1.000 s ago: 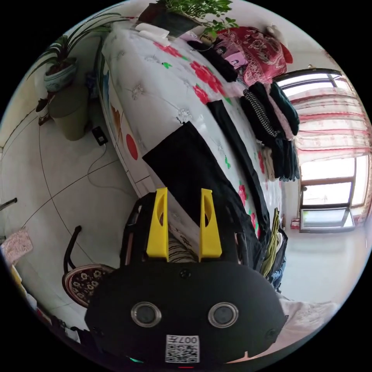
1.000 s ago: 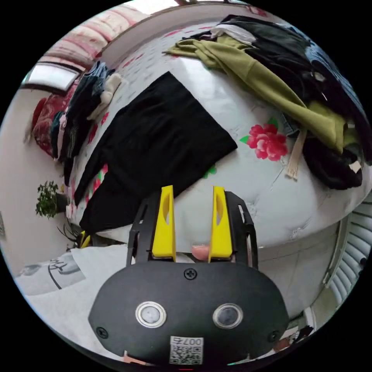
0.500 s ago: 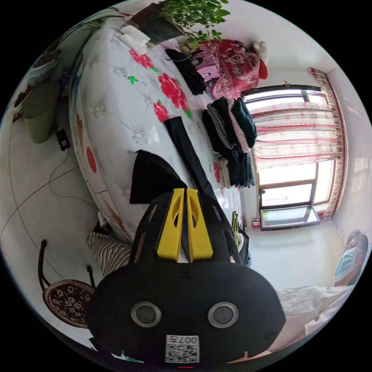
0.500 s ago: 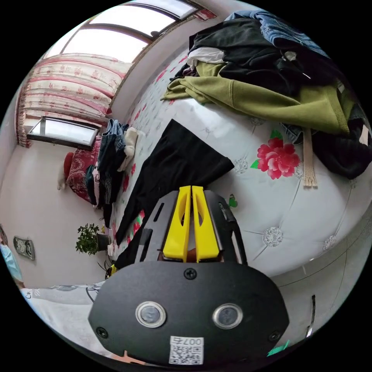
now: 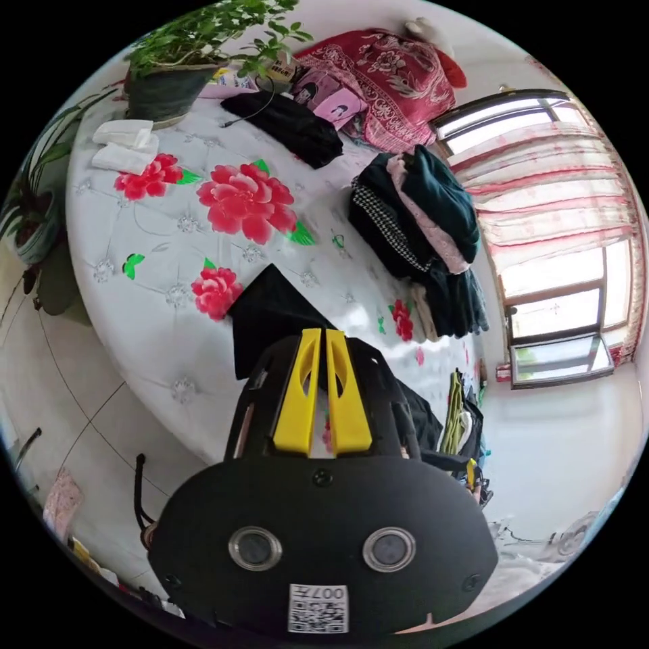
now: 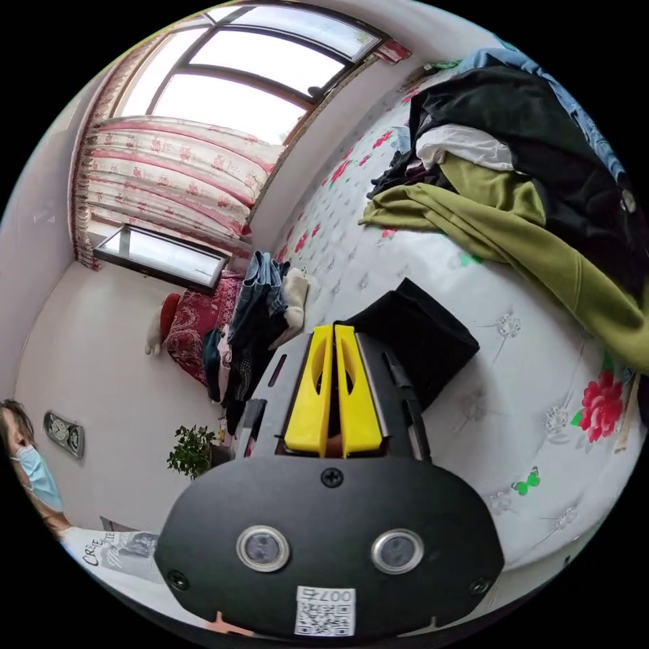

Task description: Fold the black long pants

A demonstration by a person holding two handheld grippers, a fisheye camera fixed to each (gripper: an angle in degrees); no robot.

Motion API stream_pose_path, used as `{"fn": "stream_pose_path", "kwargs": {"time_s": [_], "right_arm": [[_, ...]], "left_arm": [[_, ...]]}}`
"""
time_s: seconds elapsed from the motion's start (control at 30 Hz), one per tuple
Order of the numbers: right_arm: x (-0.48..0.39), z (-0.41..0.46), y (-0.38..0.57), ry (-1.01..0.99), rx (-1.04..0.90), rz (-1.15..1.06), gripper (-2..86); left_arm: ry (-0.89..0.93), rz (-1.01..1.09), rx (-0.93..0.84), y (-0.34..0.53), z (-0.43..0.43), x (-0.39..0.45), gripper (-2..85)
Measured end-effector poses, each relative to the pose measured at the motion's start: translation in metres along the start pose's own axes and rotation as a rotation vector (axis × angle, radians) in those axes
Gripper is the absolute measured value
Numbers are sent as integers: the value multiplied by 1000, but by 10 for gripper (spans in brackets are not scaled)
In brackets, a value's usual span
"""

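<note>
Bed [image 5: 155,297]: pants [image 5: 270,314] gripped (both jaws).

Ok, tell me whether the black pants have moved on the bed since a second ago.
Yes. The black pants, clamped in the left gripper, no longer stretch along the bed; their end has come up toward the potted plant.

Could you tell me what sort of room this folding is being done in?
Most likely a bedroom in a home: a wide bed with a flowered white cover, stacks of folded clothes on it, a curtained window and a potted plant beside the bed.
</note>
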State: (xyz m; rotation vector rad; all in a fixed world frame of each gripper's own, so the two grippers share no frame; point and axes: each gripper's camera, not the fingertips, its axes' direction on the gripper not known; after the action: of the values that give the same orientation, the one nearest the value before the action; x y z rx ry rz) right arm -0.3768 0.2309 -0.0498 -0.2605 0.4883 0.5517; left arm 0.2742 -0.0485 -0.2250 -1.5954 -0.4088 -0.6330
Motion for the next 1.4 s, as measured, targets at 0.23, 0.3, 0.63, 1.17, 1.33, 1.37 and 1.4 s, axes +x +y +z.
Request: {"fn": "stream_pose_path", "kwargs": {"time_s": [0.23,0.3,0.63,1.17,1.33,1.37,1.4], "right_arm": [[-25,135,-60,224,-86,-4,23],[-26,145,-55,314,-110,-47,33],[65,103,4,590,-115,134,82],[51,37,32,760,-74,-206,50],[15,100,26,735,-219,-451,63],[17,121,22,728,-263,-457,66],[18,132,21,725,-284,-455,67]], "left_arm": [[-252,31,-55,-68,89,52,54],[-288,161,-59,-61,104,74,58],[-459,259,-136,13,151,59,37],[-480,239,-78,96,138,83,53],[-444,175,6,71,124,78,80],[-451,174,0,62,130,78,80],[-482,174,-4,54,138,78,79]]}}
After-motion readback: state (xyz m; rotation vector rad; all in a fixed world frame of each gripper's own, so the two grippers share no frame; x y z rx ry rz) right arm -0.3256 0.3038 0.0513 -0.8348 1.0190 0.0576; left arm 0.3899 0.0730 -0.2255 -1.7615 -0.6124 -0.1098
